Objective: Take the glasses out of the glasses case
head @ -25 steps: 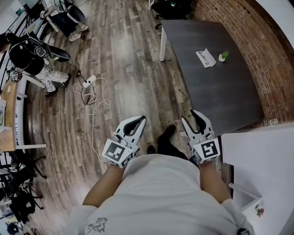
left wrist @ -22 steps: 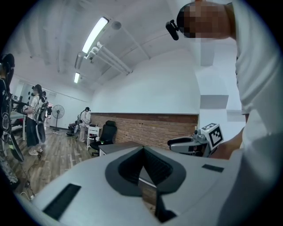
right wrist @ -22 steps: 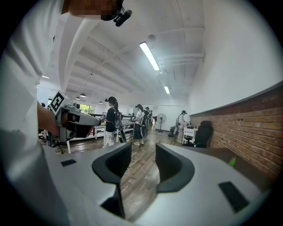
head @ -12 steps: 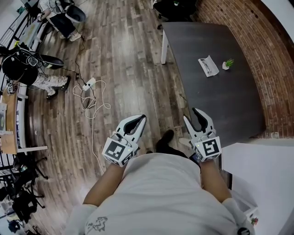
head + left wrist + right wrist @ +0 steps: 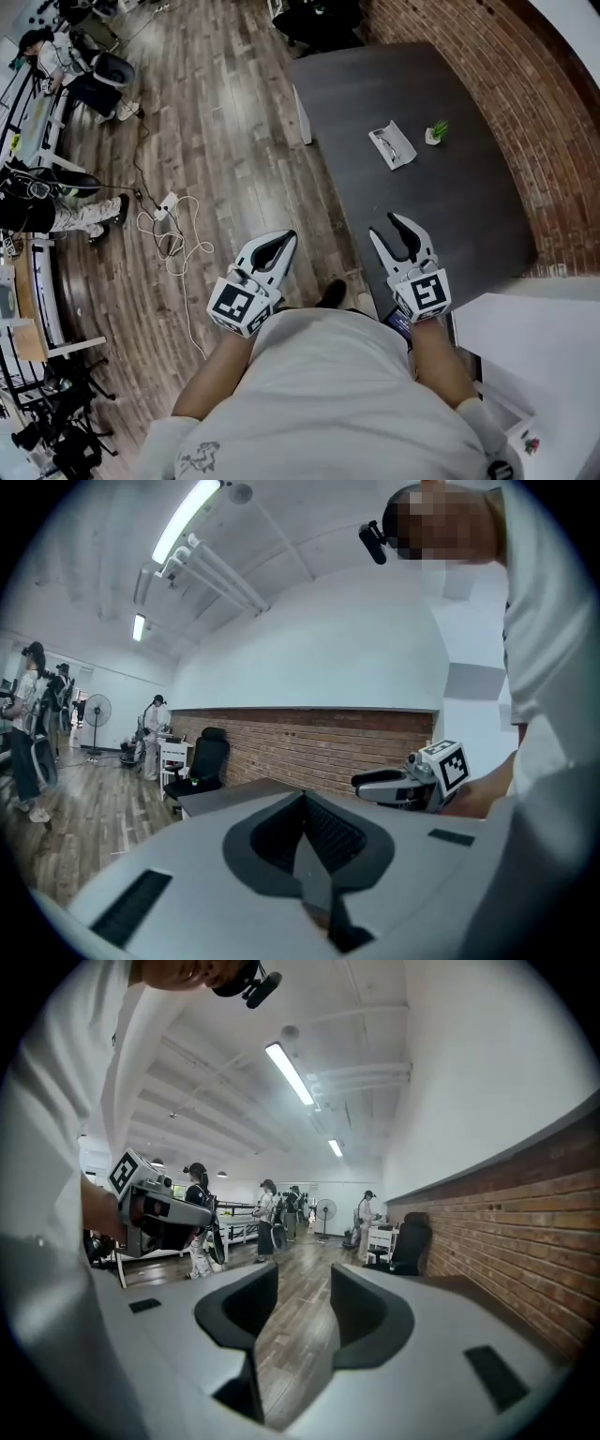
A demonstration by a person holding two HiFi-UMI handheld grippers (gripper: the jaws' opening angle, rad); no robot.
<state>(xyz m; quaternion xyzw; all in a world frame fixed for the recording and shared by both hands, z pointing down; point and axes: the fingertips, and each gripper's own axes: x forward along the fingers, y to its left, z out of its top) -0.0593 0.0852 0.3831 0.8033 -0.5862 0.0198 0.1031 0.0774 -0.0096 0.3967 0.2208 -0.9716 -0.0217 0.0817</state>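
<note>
A white glasses case (image 5: 392, 145) lies open on the dark grey table (image 5: 450, 216), toward its far side, with dark glasses inside it. Both grippers are held at waist height, well short of the case. My left gripper (image 5: 289, 237) hangs over the wooden floor left of the table, its jaws closed on nothing (image 5: 302, 803). My right gripper (image 5: 382, 223) is above the table's near left edge, and floor shows through the gap between its jaws (image 5: 303, 1279). Each gripper shows from the side in the other's view, the right one (image 5: 403, 785) and the left one (image 5: 159, 1208).
A small potted plant (image 5: 435, 131) stands just right of the case. A brick wall (image 5: 525, 122) runs along the table's right side. A white surface (image 5: 534, 347) sits at lower right. Cables and a power strip (image 5: 169, 211) lie on the floor at left; a black chair (image 5: 314, 19) stands beyond the table.
The person has stepped toward the table. The case and plant now sit lower and nearer in the head view, and the right gripper has come over the table's edge. Neither gripper's jaws have changed.
</note>
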